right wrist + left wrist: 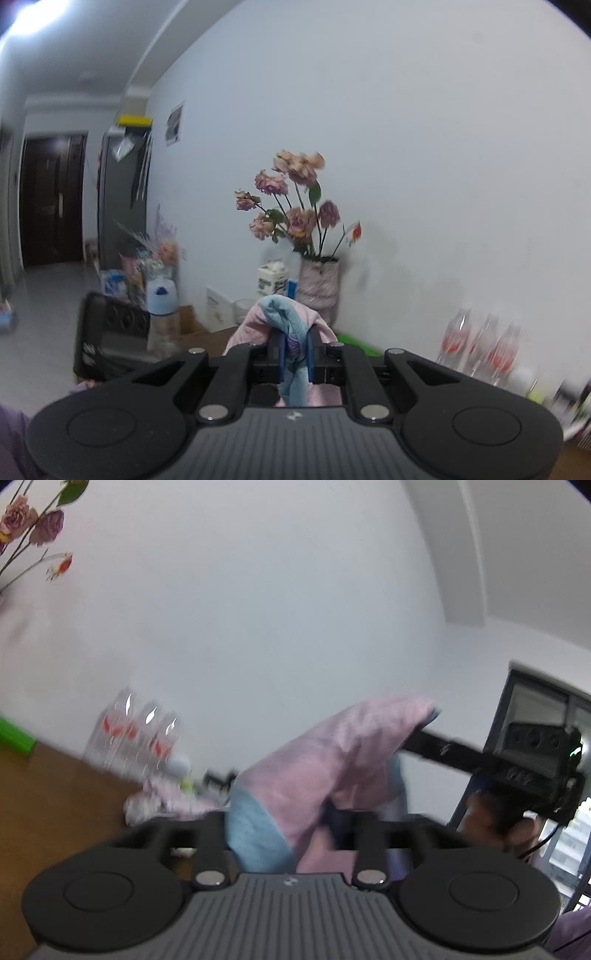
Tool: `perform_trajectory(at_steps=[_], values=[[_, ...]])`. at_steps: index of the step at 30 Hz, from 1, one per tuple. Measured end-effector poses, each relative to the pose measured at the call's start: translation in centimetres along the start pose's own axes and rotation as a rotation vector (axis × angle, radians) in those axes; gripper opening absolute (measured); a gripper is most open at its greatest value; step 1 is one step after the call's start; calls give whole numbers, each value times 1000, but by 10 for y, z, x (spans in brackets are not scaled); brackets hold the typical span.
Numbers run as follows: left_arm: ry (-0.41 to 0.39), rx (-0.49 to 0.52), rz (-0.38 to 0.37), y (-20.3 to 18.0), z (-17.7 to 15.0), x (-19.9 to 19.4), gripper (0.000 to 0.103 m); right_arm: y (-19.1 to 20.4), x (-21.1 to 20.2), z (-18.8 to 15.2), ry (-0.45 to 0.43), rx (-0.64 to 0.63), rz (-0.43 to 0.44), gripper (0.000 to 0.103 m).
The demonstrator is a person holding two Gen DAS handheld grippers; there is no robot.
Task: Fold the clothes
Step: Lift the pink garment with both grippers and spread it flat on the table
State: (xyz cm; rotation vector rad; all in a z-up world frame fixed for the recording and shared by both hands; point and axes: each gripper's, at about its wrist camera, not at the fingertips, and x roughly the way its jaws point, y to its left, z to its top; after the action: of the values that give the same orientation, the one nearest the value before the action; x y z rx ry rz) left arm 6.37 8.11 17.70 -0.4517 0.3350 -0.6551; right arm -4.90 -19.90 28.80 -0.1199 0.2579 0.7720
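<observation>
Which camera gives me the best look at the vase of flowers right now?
The right wrist view. There the vase stands whole against the wall, its pink flowers fully in frame above the cloth. The left wrist view catches only a few blooms and stems at its top left corner; the vase itself is cut off.

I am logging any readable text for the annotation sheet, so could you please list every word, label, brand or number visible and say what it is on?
No text can be read in either view.
Water bottles: red labels, blurred.
Milk carton: dark print, too blurred to read.
Paper on the wall: too small to read.
Right tool body: a small pale logo mark, no letters.
</observation>
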Motion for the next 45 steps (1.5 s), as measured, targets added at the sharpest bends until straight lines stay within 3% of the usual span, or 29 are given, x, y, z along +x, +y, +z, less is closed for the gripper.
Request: perform_trajectory(at_steps=[1, 3, 4, 5, 7, 9, 10, 11, 13, 14, 16, 18, 20, 21, 22, 23, 25, 27, 31, 33, 36, 38, 41, 45], values=[[5, 9, -11, -12, -3, -8, 26, -11, 3, -5, 6, 56, -3, 10], [19, 25, -21, -30, -11, -22, 41, -41, 19, -19, 36, 178, -34, 10], [43, 26, 22, -23, -19, -15, 75, -60, 36, -30, 81, 248, -68, 13], [67, 27, 66, -16, -27, -8, 102, -79, 54, -41, 125, 319, -102, 15], [114, 29, 152, -1, -44, 6, 102, -111, 86, -73, 219, 415, -212, 33], [161, 31, 238, 13, -60, 20, 94, -128, 108, -112, 333, 472, -386, 34], [185, 32, 282, 21, -69, 27, 94, -126, 106, -129, 355, 484, -404, 34], [209, 33, 325, 28, -77, 34, 95, -122, 104, -146, 369, 486, -401, 35], [256, 34, 411, 42, -93, 48, 96, -104, 94, -177, 366, 459, -321, 56], [280, 35, 455, 50, -102, 55, 96, -97, 94, -188, 368, 460, -305, 60], [324, 45, 533, 60, -117, 67, 96, -82, 102, -206, 378, 444, -281, 62], [348, 123, 546, 43, -126, 72, 84, -75, 126, -215, 383, 404, -294, 61], [380, 189, 566, 38, -130, 91, 38, -72, 147, -221, 404, 382, -327, 54], [401, 174, 568, 41, -132, 95, 29, -71, 155, -225, 411, 371, -330, 44], [413, 157, 566, 43, -134, 97, 19, -69, 162, -229, 420, 354, -332, 23], [395, 135, 550, 44, -132, 93, 10, -68, 167, -231, 427, 336, -338, 8], [358, 90, 516, 46, -130, 84, 4, -66, 165, -231, 435, 320, -348, 1], [286, 47, 443, 39, -116, 66, 4, -67, 142, -211, 353, 382, -322, 0], [66, 23, 260, -11, -54, 7, 3, -46, 62, -119, 48, 296, -326, 0], [-77, 88, 189, -54, -22, -31, 3, -31, 18, -71, -78, 223, -305, 0], [-225, 212, 159, -112, 14, -76, 4, -12, -24, -18, -176, 114, -310, 0], [-261, 284, 176, -131, 29, -82, 4, -6, -30, 4, -198, 58, -340, 0], [-225, 319, 290, -121, 46, -55, 4, -14, -8, 22, -157, 33, -363, 0], [-214, 412, 493, -101, 67, -10, 4, -9, -8, 48, -225, 6, -380, 0]])
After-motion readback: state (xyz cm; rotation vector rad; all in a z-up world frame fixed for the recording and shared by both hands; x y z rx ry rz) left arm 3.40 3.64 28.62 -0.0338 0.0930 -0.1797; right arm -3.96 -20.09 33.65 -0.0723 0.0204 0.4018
